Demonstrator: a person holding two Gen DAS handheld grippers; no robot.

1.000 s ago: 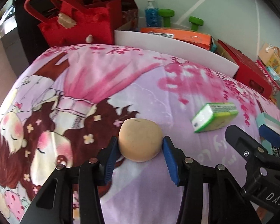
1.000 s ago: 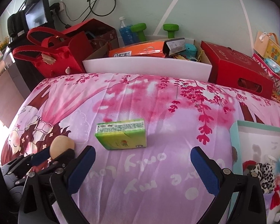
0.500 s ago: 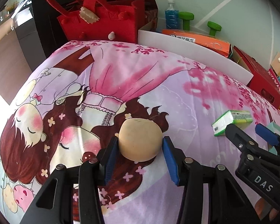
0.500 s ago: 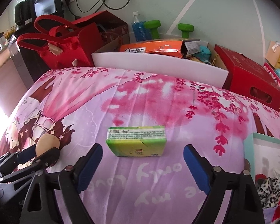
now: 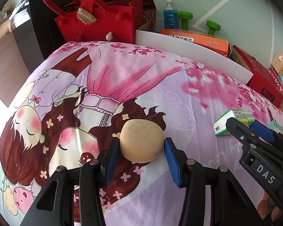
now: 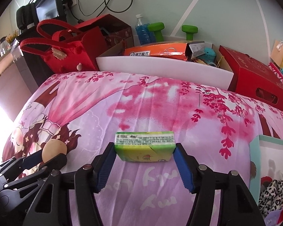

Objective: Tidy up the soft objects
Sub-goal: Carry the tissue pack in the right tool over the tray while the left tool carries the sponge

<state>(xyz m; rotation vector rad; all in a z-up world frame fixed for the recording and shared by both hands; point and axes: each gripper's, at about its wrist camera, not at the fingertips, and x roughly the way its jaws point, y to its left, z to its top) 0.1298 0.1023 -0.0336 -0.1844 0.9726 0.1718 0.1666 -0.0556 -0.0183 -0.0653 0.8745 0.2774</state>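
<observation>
You had a matt foam-like bun [image 5: 142,141], a glossy plastic-wrapped green pack [image 6: 144,147], and a smooth printed cloth sheet [image 6: 160,103].

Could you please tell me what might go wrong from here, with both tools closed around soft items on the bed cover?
The right tool, whose jaws have just been closing, holds the green tissue pack only at its near end; it could pivot or slip when lifted. The left tool may dent the soft beige ball. The tools sit close together and could collide.
</observation>
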